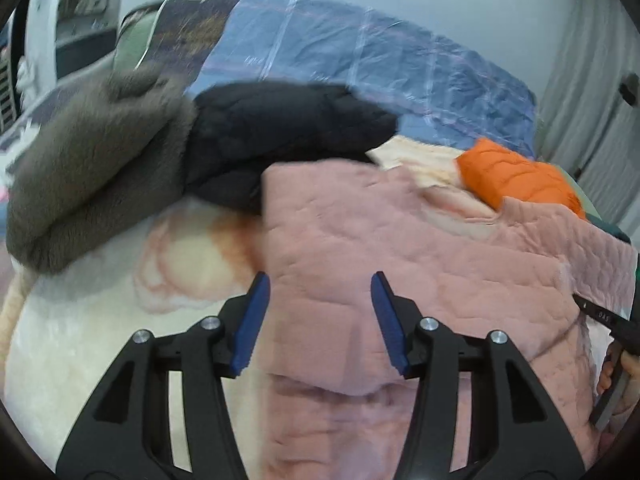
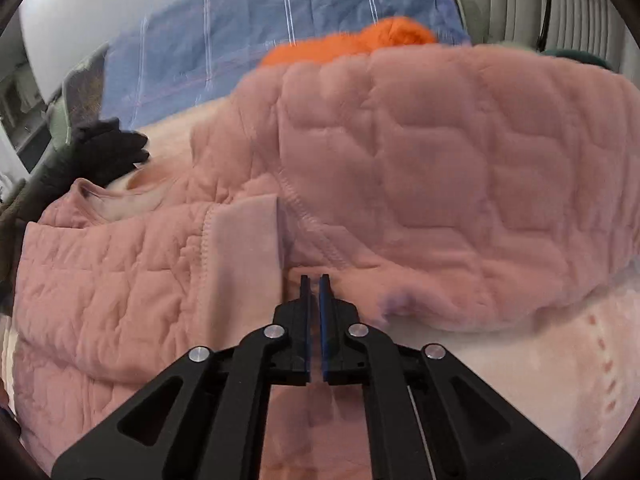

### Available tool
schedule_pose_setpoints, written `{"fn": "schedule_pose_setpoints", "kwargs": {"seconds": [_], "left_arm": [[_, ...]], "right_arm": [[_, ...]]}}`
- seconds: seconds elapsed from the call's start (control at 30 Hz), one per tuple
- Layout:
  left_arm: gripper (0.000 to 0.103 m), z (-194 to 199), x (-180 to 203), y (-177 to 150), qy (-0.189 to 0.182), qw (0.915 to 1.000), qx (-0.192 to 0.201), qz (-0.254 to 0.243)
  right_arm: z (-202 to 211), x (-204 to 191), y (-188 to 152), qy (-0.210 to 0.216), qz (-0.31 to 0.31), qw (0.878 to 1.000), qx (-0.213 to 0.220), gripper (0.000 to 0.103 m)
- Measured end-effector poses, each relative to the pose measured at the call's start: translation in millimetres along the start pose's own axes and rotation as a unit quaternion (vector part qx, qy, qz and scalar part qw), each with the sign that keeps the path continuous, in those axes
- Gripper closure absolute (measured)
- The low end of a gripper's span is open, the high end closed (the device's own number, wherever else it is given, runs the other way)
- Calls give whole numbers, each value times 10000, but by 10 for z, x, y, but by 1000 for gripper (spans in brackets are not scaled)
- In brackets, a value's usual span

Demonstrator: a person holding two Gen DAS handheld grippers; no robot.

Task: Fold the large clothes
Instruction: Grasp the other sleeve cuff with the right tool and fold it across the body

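A pink quilted garment (image 1: 400, 240) lies spread on a pale plush blanket (image 1: 80, 340). My left gripper (image 1: 320, 288) is open, its blue pads either side of the pink fabric near its left edge. In the right wrist view the same pink garment (image 2: 420, 160) is bunched and partly lifted into a fold. My right gripper (image 2: 315, 280) is shut on a thin layer of the pink garment at its lower hem, next to a smooth pink cuff or band (image 2: 244, 248). The right gripper's tip (image 1: 600, 316) shows at the right edge of the left wrist view.
A grey furry garment (image 1: 88, 168), a black garment (image 1: 280, 136) and an orange quilted jacket (image 1: 516, 176) lie behind the pink one. A blue striped sheet (image 1: 380, 64) covers the bed further back. Curtains (image 2: 520, 4) hang at the right.
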State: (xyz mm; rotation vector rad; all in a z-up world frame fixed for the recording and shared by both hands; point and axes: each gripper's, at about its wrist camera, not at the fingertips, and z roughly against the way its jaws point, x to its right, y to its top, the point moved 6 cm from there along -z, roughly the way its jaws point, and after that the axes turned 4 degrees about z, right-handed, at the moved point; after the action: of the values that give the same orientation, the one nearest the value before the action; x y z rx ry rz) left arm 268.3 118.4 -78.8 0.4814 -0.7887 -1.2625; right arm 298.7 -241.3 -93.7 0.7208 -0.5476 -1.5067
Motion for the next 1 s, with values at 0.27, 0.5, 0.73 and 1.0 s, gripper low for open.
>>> {"fn": "schedule_pose_setpoints", "kwargs": {"seconds": [0.27,0.5,0.73,1.0], "left_arm": [[62,-197,1048,-31,-723,9933,-216,-875],[47,-847,1175,-530,-160,9896,-557,-1314],[45,-816,1137,-555,-237,9899,-569,-1280],[44,-856,1160,-544,-253,9900,-588,-1259]], "right_arm": [[68,-456,-94,993,395,9942,72,77],[-81,-133,-286,1303,-264,9905,-364,79],[822,1472,-113,761,-1546,9789,1099,57],[1157,3584,-483,235,-4108,8995,1471,27]]}}
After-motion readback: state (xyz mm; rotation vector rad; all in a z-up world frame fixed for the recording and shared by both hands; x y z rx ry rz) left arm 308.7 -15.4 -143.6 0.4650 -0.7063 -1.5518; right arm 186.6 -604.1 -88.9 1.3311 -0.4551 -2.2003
